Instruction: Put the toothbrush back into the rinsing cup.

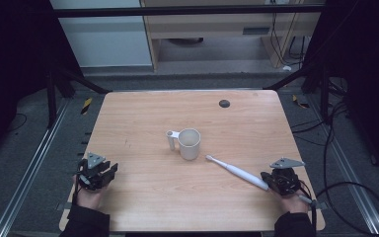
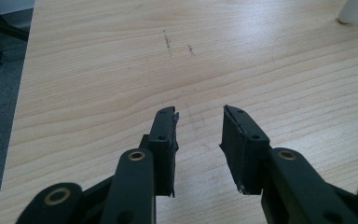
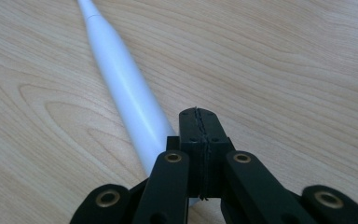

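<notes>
The electric toothbrush (image 1: 238, 172) is lying flat on the tabletop (image 1: 143, 113), its long axis running diagonally: the small brush head is pointing up and left toward the white mug (image 1: 189, 143), while the thick handle end is reaching down to the right tongs (image 1: 272, 179). In the right gripper view the white handle (image 3: 130, 100) is passing along the left side of those tongs and slipping under them, so it is lying just beside the pads rather than between them. The right tongs (image 3: 200, 121) are pressed together with nothing pinched. The left tongs (image 2: 199, 135) are resting over bare wood at the near left of the tabletop, their pads standing slightly apart and gripping nothing, well away from both mug and toothbrush. The right hand (image 1: 292, 202) is plainly the nearer one. Judging from this, a pickup calls for the right tongs to spread and shift sideways across the handle's axis, since the handle is sitting off to their left.
</notes>
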The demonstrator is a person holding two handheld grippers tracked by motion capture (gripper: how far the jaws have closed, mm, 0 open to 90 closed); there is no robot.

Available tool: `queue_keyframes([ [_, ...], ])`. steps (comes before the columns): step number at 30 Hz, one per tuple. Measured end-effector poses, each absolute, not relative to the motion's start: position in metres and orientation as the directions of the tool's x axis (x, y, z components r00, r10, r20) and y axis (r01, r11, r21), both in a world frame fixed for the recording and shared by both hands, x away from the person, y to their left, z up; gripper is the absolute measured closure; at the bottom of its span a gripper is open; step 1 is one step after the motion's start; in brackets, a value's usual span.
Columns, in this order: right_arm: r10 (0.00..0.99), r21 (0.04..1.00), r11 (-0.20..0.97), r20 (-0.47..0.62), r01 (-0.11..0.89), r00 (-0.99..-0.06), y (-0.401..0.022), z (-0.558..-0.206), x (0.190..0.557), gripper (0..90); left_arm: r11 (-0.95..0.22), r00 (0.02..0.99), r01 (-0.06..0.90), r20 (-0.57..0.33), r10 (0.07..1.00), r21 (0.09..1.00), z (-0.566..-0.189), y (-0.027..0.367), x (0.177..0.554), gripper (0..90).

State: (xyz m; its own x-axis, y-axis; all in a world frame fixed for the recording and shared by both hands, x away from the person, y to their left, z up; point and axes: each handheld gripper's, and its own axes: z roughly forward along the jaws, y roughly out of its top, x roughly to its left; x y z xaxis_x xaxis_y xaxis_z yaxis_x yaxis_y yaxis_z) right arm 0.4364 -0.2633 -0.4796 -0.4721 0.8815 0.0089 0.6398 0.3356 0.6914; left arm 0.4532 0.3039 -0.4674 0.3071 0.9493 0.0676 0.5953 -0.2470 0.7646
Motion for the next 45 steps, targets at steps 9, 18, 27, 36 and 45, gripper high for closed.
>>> queue_keyframes([
  [9,0.876,0.693,0.338,0.015,0.637,-0.481,-0.261,-0.478,0.43,90.0,-0.247,0.307,0.595,0.068,0.949,0.765,-0.467,0.304,0.453,64.3],
  [18,0.871,0.69,0.342,0.021,0.638,-0.491,-0.259,-0.479,0.425,90.0,-0.247,0.307,0.595,0.068,0.949,0.765,-0.467,0.304,0.453,64.4],
  [27,0.865,0.689,0.347,0.028,0.637,-0.501,-0.256,-0.48,0.42,90.0,-0.248,0.308,0.595,0.068,0.949,0.765,-0.467,0.304,0.453,64.3],
  [36,0.861,0.687,0.35,0.031,0.637,-0.507,-0.252,-0.48,0.419,90.0,-0.248,0.308,0.595,0.069,0.949,0.765,-0.467,0.304,0.453,64.3],
  [45,0.87,0.694,0.339,0.026,0.635,-0.493,-0.254,-0.476,0.421,88.0,-0.248,0.306,0.597,0.069,0.95,0.763,-0.467,0.303,0.454,63.2],
])
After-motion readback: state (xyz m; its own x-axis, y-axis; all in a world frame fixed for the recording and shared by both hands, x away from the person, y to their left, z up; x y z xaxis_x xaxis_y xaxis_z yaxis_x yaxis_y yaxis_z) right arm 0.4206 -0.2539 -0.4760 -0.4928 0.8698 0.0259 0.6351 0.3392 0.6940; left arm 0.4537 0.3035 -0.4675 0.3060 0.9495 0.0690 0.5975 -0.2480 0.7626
